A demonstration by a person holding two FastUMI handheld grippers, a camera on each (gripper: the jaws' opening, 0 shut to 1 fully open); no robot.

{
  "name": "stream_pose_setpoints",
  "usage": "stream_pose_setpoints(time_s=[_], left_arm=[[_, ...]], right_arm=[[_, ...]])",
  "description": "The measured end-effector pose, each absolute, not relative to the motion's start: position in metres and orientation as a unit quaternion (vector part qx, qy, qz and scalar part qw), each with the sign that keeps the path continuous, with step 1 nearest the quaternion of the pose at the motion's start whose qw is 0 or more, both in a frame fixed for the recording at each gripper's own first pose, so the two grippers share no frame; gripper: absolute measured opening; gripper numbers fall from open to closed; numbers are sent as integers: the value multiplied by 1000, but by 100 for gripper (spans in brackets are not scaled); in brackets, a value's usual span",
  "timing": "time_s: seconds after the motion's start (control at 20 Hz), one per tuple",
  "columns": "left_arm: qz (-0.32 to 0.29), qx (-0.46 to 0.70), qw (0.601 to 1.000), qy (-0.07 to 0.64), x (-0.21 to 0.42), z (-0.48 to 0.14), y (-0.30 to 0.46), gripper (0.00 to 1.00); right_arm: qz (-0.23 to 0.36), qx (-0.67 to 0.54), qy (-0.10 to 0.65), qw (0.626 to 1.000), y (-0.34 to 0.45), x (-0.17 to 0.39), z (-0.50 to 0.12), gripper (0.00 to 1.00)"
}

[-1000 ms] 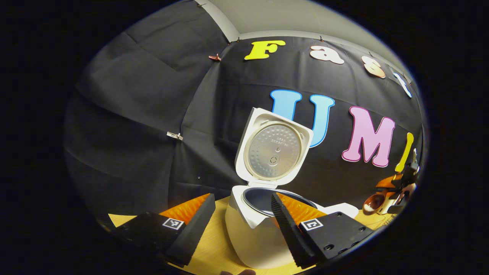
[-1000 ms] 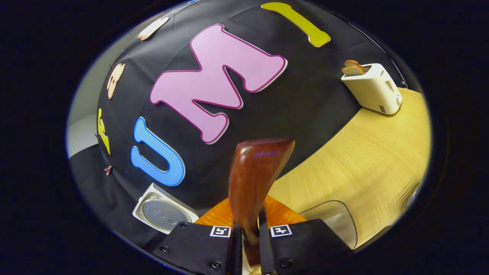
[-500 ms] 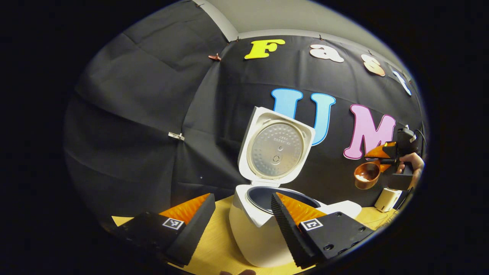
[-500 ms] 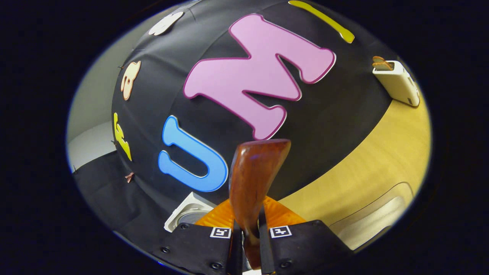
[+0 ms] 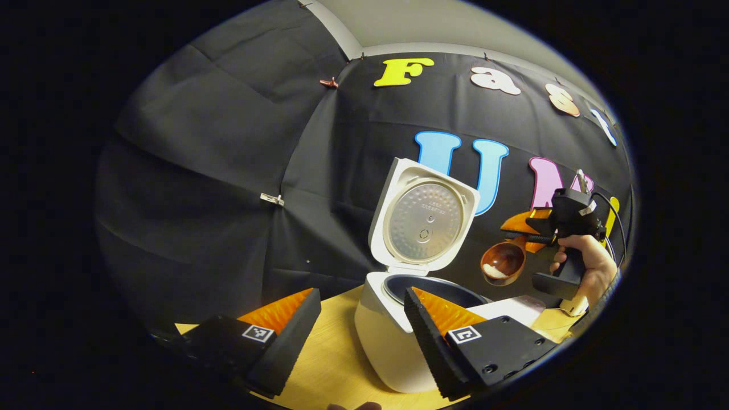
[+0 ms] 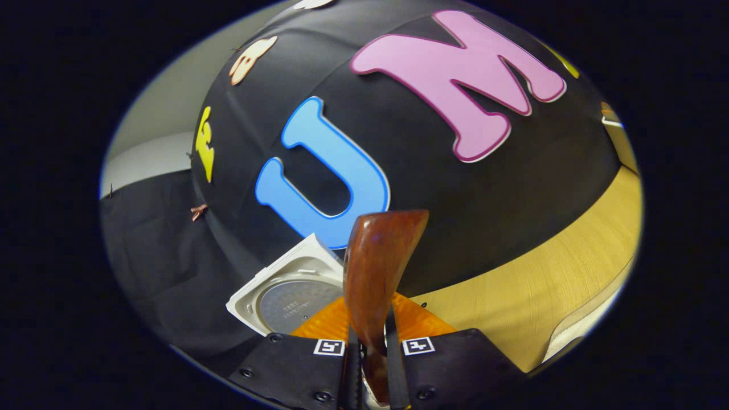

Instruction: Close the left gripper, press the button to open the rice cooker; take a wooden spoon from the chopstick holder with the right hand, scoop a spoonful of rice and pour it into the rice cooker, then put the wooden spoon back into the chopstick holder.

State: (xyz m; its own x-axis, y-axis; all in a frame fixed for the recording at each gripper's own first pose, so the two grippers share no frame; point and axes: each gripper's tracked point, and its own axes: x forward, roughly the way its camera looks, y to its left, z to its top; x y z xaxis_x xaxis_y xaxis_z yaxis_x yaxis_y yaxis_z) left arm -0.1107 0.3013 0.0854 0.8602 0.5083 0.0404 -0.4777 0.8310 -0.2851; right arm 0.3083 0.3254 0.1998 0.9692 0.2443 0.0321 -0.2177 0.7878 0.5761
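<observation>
The left gripper [image 5: 361,319] has its fingers spread wide, holding nothing; the rice cooker [image 5: 398,336] stands just ahead between them, lid [image 5: 424,219] up. The right gripper [image 6: 370,353] is clamped narrow on the wooden spoon [image 6: 376,273], whose bowl, with some rice in it, hangs beside the raised lid

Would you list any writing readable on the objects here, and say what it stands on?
Rice cooker lid: embossed lines on the inside, too small to read.
Left gripper and right gripper: square coded markers, no words.
Nothing else is legible.
</observation>
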Motion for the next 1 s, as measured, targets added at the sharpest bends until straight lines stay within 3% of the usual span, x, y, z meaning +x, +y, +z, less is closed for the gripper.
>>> stream_pose_setpoints(time_s=[0.5, 1.0], left_arm=[[259, -150, 953, -54, -115, 78, 310, 95], [263, -156, 951, -48, -114, 75, 313, 95]], right_arm=[[155, 65, -35, 985, 399, 303, 200, 21], [186, -21, -58, 981, 436, 295, 201, 21]])
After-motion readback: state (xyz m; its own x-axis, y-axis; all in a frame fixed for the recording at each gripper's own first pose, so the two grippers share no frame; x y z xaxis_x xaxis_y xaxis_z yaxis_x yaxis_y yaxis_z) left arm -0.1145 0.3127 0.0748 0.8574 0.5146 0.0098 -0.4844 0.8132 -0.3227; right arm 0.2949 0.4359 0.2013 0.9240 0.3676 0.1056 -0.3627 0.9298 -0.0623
